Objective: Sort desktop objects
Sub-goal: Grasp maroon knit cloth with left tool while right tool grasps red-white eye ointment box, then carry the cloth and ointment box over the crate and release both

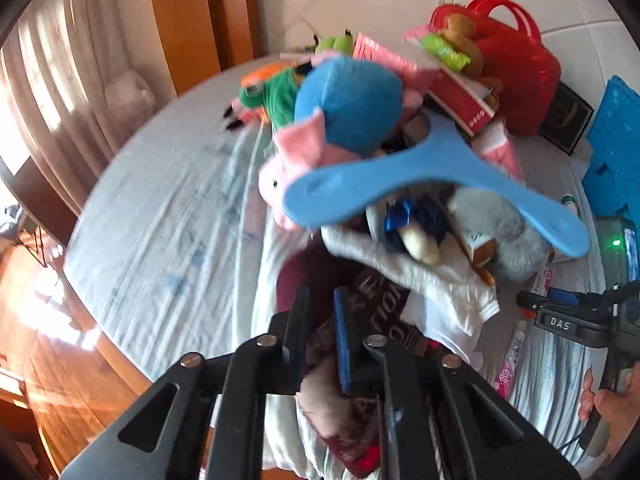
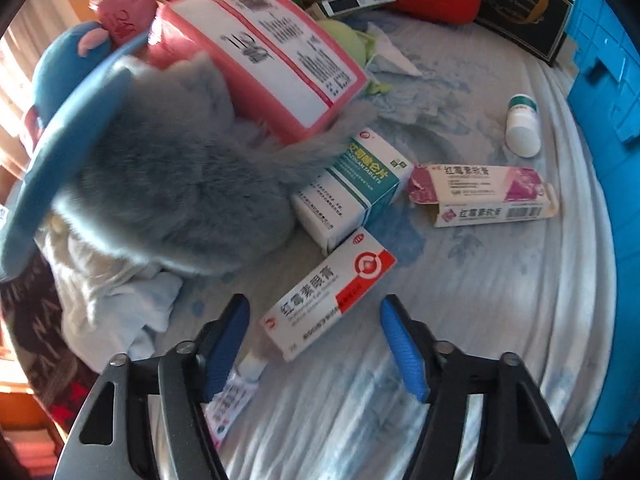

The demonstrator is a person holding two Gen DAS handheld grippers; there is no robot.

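My left gripper (image 1: 320, 295) is shut on a dark red garment with pale lettering (image 1: 376, 300), which bunches between its fingers and hangs below them. Behind it lie a white cloth (image 1: 440, 284), a blue hanger (image 1: 400, 176) and a blue-and-pink plush toy (image 1: 352, 104). My right gripper (image 2: 315, 306) is open and points down at the bed. A red-and-white medicine box (image 2: 332, 292) lies slantwise between its blue pads (image 2: 226, 344), and neither pad touches it.
A teal box (image 2: 352, 188), a pink-and-white carton (image 2: 484, 192), a white bottle (image 2: 522, 124) and a tube (image 2: 232, 396) lie on the pale sheet (image 2: 460, 320). A grey plush (image 2: 172, 184) leans on a pink parcel (image 2: 272, 56). A blue crate (image 2: 600, 80) lines the right edge.
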